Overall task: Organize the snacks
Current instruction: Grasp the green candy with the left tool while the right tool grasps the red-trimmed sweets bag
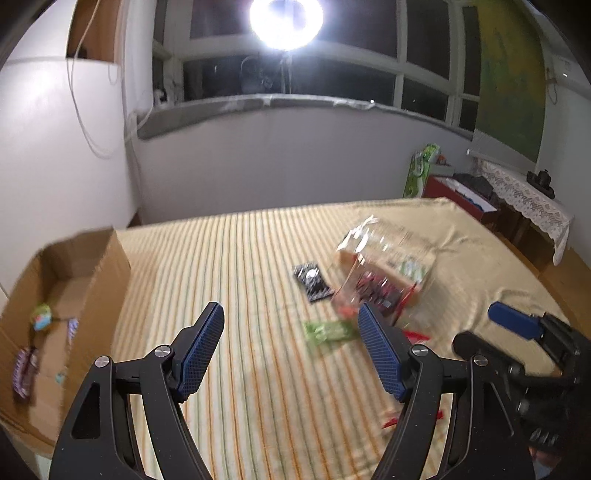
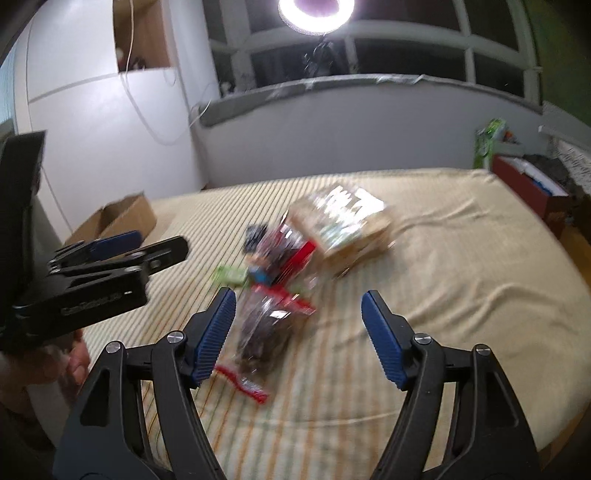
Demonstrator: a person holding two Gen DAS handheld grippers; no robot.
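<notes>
The left gripper [image 1: 290, 347] hangs over the striped bedspread [image 1: 240, 258] with its blue pads spread wide and nothing between them. At its three o'clock the right gripper [image 2: 299, 332] is likewise spread wide and empty, poised above a clear packet with a red edge [image 2: 258, 343] that lies just ahead of its left pad.

A little farther out, at about twelve o'clock from the right gripper, the snacks sit in a blurred heap: a green packet [image 1: 327, 330] nearest, a small black packet [image 1: 312, 282] at its eleven o'clock, and a crinkly clear bag of red and dark wrappers [image 1: 373, 291] touching a tan box [image 1: 391, 254] behind it.

Off at nine o'clock from the left gripper stands an open cardboard box [image 1: 110, 258] on the bed's edge, holding a purple wrapper [image 1: 24, 369] and a small green and blue sweet [image 1: 41, 316].

Beyond the bed, a ring light [image 1: 286, 20] glares in front of the dark window [image 1: 351, 74].
</notes>
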